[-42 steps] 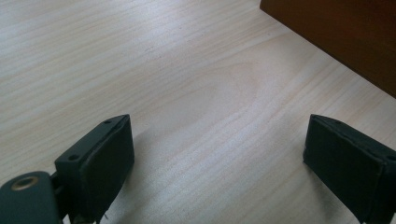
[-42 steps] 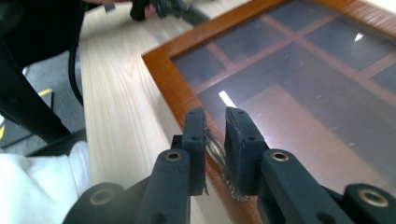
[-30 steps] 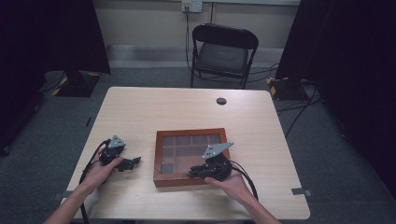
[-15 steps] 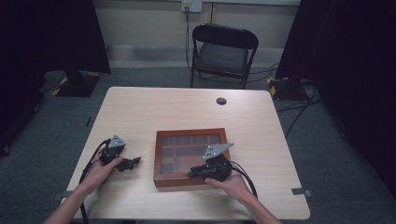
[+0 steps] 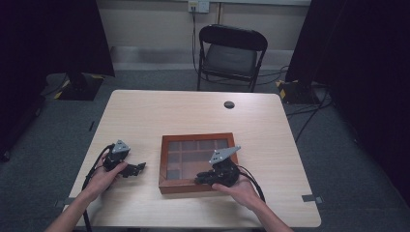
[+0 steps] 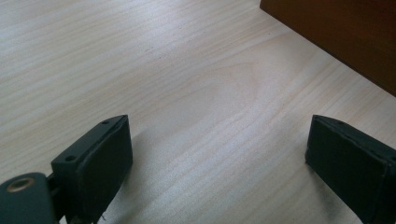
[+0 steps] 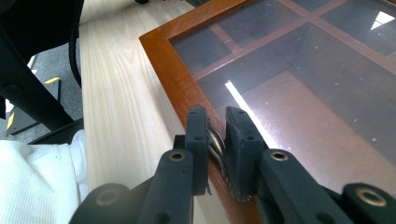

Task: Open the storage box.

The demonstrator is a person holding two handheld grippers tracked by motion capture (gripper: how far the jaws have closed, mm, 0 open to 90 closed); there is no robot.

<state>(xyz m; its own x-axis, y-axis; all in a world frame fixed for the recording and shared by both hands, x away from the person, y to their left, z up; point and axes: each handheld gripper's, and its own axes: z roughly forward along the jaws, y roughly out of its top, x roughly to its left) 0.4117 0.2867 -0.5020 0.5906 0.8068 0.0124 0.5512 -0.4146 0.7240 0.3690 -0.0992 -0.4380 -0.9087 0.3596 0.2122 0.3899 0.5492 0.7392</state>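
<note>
Clearly the box, near the table's front edge, has a stiff, fragile glass lid; the right gripper pinches its metal latch. Left gripper gapes empty.

The high view looks forward and down from above the near edge of the table, far enough to take in the whole top, with the box at lower centre. The left gripper view sits low and close over the tabletop; the box side fills its upper right. The right gripper view looks closely along its jaws at the box rim and lid, shared with the high view.
</note>
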